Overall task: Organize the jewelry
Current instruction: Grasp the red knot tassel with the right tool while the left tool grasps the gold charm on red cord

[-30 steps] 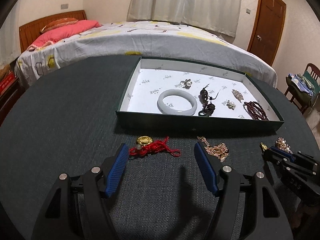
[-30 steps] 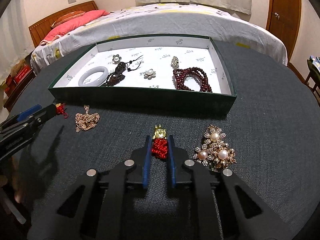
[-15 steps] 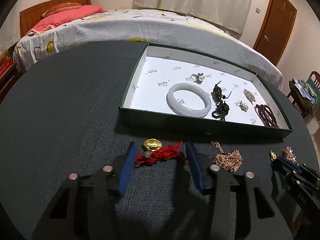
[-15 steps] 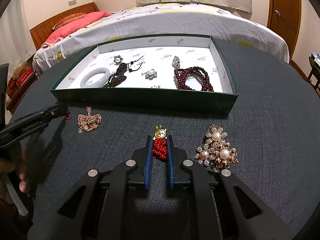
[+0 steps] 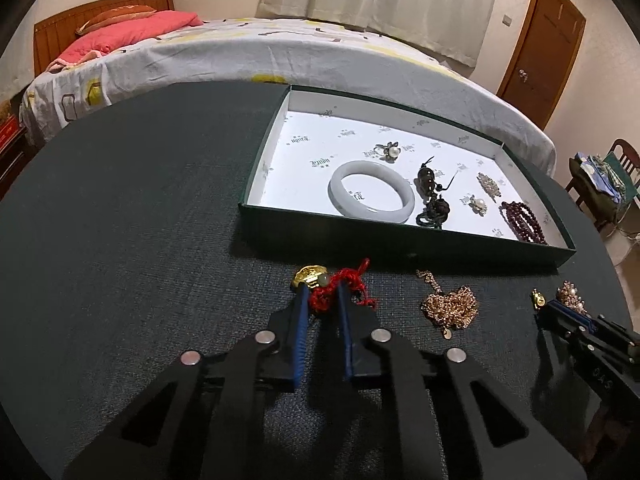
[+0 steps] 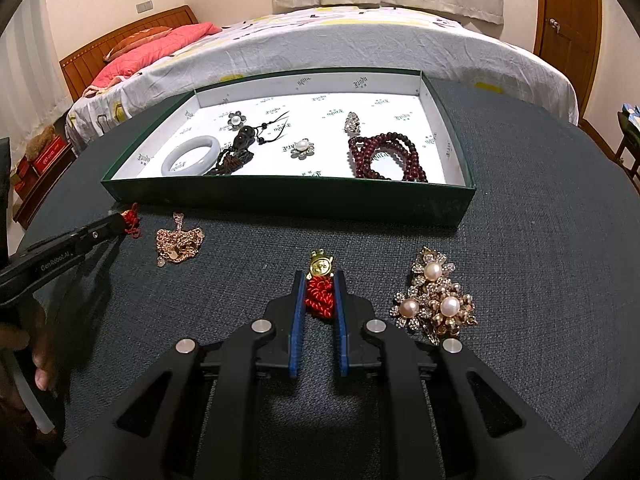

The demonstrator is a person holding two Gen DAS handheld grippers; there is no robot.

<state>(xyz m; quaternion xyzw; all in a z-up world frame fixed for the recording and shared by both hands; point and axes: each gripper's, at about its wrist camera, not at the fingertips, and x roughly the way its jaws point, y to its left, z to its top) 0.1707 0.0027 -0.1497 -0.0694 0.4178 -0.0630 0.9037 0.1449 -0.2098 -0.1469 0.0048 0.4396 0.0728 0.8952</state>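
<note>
My left gripper (image 5: 322, 292) is closing on a bunched red cord (image 5: 320, 303) with a gold ingot charm (image 5: 309, 274) at its far end; the blue pads press the cord on the dark tabletop. In the right wrist view my right gripper (image 6: 318, 280) is shut on a red knotted cord (image 6: 319, 298) topped by a small gold charm (image 6: 320, 266). Both lie just in front of the green box (image 5: 360, 240) with white lining. The box holds a white bangle (image 5: 370, 192), a dark corded pendant (image 5: 432, 208), a red bead bracelet (image 6: 384, 156) and small pearl pieces.
A gold chain (image 5: 450, 306) lies heaped on the table between the two grippers. A pearl brooch cluster (image 6: 434, 300) sits right of the right gripper. A bed stands behind the round table, a door at the back right, and a hand (image 6: 24, 356) holds the left tool.
The left jaws have come together from wide apart onto the red cord, bunching it, and the left gripper has edged toward it. The right gripper kept still, shut on its cord.
</note>
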